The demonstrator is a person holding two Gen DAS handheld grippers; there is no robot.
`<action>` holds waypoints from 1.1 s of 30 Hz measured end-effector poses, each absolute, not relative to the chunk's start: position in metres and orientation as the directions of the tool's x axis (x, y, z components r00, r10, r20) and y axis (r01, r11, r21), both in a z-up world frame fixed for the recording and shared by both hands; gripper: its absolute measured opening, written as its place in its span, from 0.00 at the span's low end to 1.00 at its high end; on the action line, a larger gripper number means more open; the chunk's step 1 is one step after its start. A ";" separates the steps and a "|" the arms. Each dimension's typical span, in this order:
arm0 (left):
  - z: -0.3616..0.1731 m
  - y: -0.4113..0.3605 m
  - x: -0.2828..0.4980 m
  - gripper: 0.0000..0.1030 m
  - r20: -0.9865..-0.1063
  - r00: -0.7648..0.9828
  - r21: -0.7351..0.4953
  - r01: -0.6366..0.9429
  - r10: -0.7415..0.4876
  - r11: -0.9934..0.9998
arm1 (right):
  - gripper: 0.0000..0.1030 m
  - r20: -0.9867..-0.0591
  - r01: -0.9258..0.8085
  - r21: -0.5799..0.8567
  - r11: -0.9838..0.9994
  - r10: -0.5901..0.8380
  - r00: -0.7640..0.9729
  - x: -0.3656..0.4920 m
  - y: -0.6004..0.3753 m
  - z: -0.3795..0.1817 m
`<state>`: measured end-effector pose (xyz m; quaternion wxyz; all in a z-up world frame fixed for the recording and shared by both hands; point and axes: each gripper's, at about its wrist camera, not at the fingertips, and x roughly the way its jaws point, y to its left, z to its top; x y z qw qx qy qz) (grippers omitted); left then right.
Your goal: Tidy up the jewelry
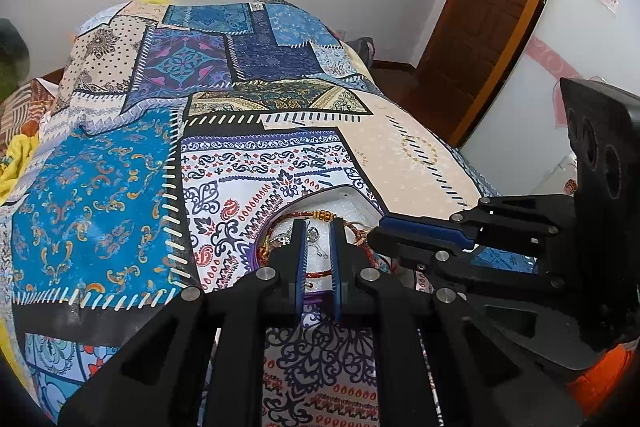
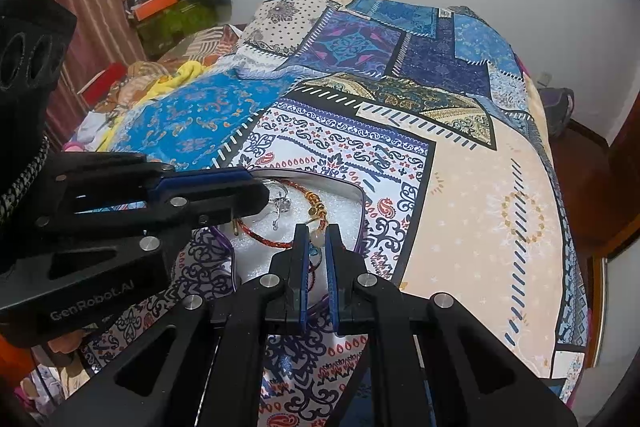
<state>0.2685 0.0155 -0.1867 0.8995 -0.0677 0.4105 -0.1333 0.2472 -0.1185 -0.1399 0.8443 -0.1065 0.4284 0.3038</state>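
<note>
Two grippers meet over one small box (image 2: 356, 203) that sits on the patchwork bedspread (image 1: 100, 187), its white foam lining showing. Several pieces already lie inside: a red cord bracelet (image 2: 276, 239) with gold beads (image 2: 314, 205), and a silver earring (image 2: 280, 205) beside it. So the gathering looks largely done; what seems left, as a judgement, is settling the last strands and closing up, though no lid shows anywhere.

On the left, the left gripper (image 1: 319, 231) hangs over the box with its jaws drawn nearly together. The red cord crosses between its fingers lower down, and small silver pieces show in the narrow gap near the tips, but whether the pads pinch anything cannot be told.

Further right, the right gripper (image 2: 317, 239) also has its jaws all but closed, tips at the box's near edge. A pale bead (image 2: 316, 238) and thin cord sit in the slit between them; a true grip on them is not clear.
</note>
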 end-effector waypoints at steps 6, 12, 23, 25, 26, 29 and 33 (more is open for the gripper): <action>-0.176 0.021 0.259 0.13 -0.716 0.642 -0.222 0.165 -0.276 0.961 | 0.15 -0.784 -0.598 0.073 0.798 0.417 0.461 0.242 -0.119 -0.134; -0.159 0.028 0.240 0.28 -0.701 0.668 -0.199 0.150 -0.248 0.968 | 0.19 -0.774 -0.597 0.067 0.799 0.419 0.474 0.229 -0.122 -0.122; -0.160 0.046 0.202 0.34 -0.738 0.651 -0.155 0.092 -0.177 0.984 | 0.31 -0.765 -0.572 0.045 0.819 0.396 0.508 0.201 -0.134 -0.108; -0.166 0.049 0.194 0.34 -0.752 0.635 -0.160 0.083 -0.176 0.984 | 0.31 -0.770 -0.568 0.053 0.822 0.396 0.501 0.197 -0.136 -0.110; -0.169 0.050 0.191 0.34 -0.758 0.628 -0.162 0.081 -0.177 0.983 | 0.31 -0.773 -0.564 0.055 0.824 0.393 0.498 0.195 -0.137 -0.112; -0.179 0.051 0.179 0.34 -0.775 0.607 -0.163 0.076 -0.175 0.984 | 0.31 -0.785 -0.554 0.062 0.830 0.383 0.486 0.190 -0.140 -0.118; -0.195 0.053 0.167 0.34 -0.798 0.575 -0.173 0.071 -0.182 0.982 | 0.31 -0.809 -0.539 0.089 0.838 0.377 0.452 0.185 -0.144 -0.132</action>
